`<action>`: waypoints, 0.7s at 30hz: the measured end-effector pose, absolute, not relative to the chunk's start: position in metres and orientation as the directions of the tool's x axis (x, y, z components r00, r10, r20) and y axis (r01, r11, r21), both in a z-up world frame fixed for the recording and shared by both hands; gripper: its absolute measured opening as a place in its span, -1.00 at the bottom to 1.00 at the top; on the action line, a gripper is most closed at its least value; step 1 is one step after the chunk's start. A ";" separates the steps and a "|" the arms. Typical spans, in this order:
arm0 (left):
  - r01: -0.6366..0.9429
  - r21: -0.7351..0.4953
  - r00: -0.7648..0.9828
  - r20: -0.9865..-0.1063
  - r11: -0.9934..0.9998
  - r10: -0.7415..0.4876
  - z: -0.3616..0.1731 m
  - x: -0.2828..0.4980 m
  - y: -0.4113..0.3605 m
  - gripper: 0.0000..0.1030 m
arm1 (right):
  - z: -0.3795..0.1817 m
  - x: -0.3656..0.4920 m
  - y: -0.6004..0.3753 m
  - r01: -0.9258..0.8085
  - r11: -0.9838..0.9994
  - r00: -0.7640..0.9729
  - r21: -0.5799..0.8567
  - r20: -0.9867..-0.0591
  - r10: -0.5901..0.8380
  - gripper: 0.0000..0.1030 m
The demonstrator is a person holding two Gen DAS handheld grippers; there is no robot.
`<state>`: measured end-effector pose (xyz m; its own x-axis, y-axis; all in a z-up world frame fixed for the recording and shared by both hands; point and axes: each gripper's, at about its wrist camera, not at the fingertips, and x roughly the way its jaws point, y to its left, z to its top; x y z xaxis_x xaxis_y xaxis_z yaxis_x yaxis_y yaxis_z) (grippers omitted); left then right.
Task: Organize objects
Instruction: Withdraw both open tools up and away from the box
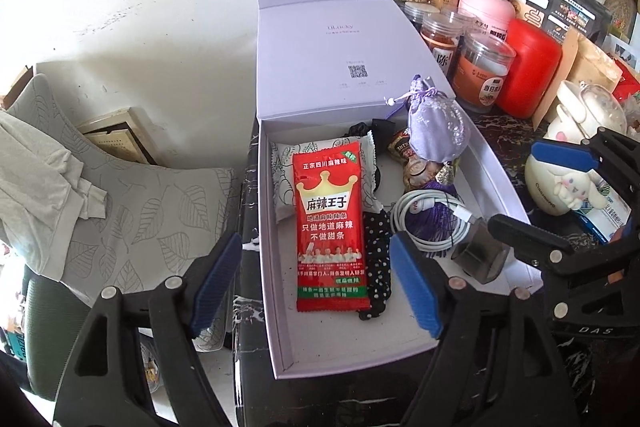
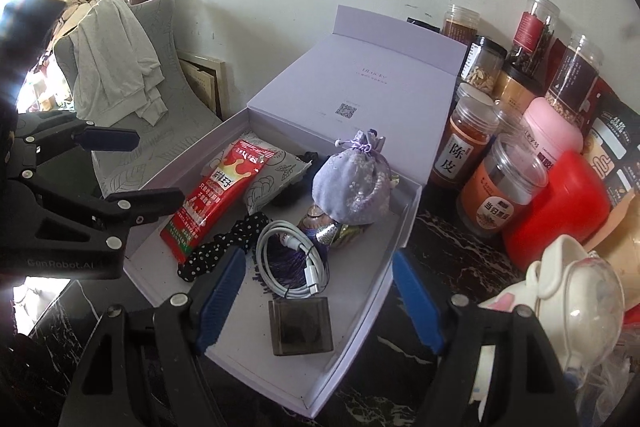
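Marble counter (image 1: 508, 135), open lavender box (image 1: 496, 167)

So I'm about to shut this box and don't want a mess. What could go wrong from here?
The lavender pouch stands well above the box walls, so the lid may not close flat. The jars crowd the box's right side; a swinging right tool could topple them.

Both wrist cameras look steeply down from close above. Each frames the open lilac box (image 1: 502, 167) (image 2: 280, 99), from opposite sides.
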<state>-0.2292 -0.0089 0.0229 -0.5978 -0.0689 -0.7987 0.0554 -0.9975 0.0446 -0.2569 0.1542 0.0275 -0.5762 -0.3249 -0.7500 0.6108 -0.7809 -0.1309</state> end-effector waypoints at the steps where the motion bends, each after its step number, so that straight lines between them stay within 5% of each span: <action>1: 0.056 0.045 -0.601 -0.796 -0.997 -0.070 0.026 -0.225 -0.008 0.51 | 0.030 -0.254 0.156 0.604 -0.786 -0.582 -0.135 -0.748 -0.318 0.51; 21: 0.113 0.065 -0.689 -0.714 -0.991 -0.126 0.094 -0.140 0.013 0.72 | 0.097 -0.173 0.194 0.542 -0.828 -0.696 -0.146 -0.631 -0.344 0.62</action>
<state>-0.1396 0.0125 0.0935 -0.6890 -0.1258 -0.7138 0.1133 -0.9914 0.0654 -0.1734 0.1937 0.0972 -0.6955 -0.3444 -0.6306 0.5421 -0.8275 -0.1459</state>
